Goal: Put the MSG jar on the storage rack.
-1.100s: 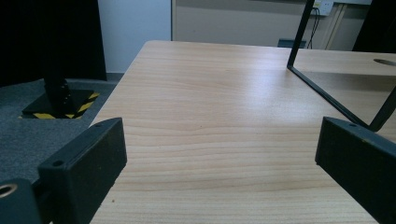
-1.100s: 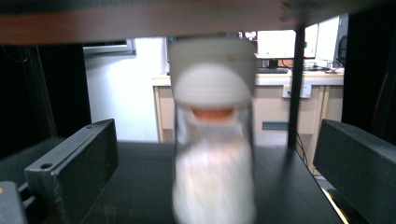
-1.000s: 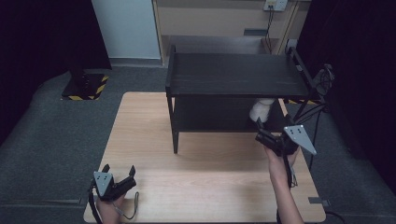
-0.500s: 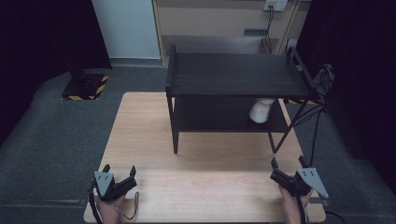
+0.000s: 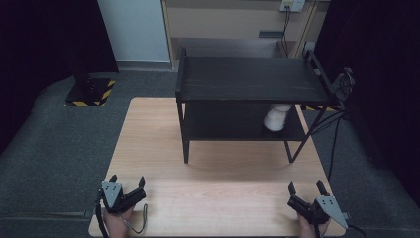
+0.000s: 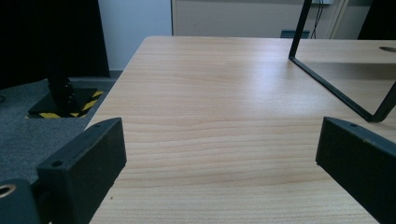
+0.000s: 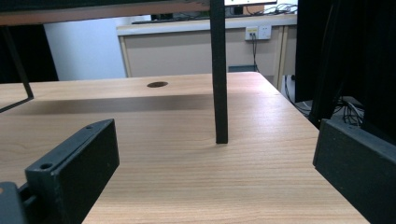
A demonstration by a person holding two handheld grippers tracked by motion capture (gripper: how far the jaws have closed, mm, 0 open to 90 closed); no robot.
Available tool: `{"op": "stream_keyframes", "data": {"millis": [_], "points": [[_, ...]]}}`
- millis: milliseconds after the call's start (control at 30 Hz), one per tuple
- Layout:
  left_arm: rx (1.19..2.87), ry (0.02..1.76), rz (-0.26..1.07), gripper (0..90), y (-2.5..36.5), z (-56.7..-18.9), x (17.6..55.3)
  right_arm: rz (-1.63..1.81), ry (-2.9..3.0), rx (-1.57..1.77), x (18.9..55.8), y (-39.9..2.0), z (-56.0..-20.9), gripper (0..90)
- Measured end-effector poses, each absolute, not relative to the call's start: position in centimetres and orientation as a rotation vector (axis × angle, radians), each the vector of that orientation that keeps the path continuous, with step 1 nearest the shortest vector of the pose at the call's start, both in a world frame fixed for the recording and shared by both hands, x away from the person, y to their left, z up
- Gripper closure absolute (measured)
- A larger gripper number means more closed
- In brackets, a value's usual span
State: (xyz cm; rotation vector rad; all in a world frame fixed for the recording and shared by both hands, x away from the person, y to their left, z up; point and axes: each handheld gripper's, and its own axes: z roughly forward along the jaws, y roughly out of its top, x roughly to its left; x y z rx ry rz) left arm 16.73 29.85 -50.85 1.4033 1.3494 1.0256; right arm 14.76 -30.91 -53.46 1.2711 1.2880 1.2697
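Both parked at the near table (image 5: pixel 223 198) corners, likely a rest pose; left gripper (image 5: pixel 128 186) spread wide, empty; right gripper (image 5: pixel 305 191) likewise released, holding nothing; white object (image 5: pixel 276 117) sitting on the black shelf's (image 5: pixel 247 79) lower tier, right side, apparently upright; facing unclear.

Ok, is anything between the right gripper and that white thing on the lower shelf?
The right gripper is open at the table's near edge. Bare table lies ahead. The rack's front right leg stands almost straight ahead, near the line to the white object.
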Motion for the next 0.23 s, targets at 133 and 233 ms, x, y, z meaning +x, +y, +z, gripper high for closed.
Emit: {"op": "stream_keyframes", "data": {"millis": [133,233], "points": [[1.418,1.347,1.029,0.9,29.76,-50.77,16.79,1.259,1.300,1.264,14.76,-30.79,-53.42,0.5],[1.422,1.347,1.029,0.9,29.73,-50.74,16.81,1.278,1.305,1.255,14.68,-31.00,-53.52,0.5]]}}
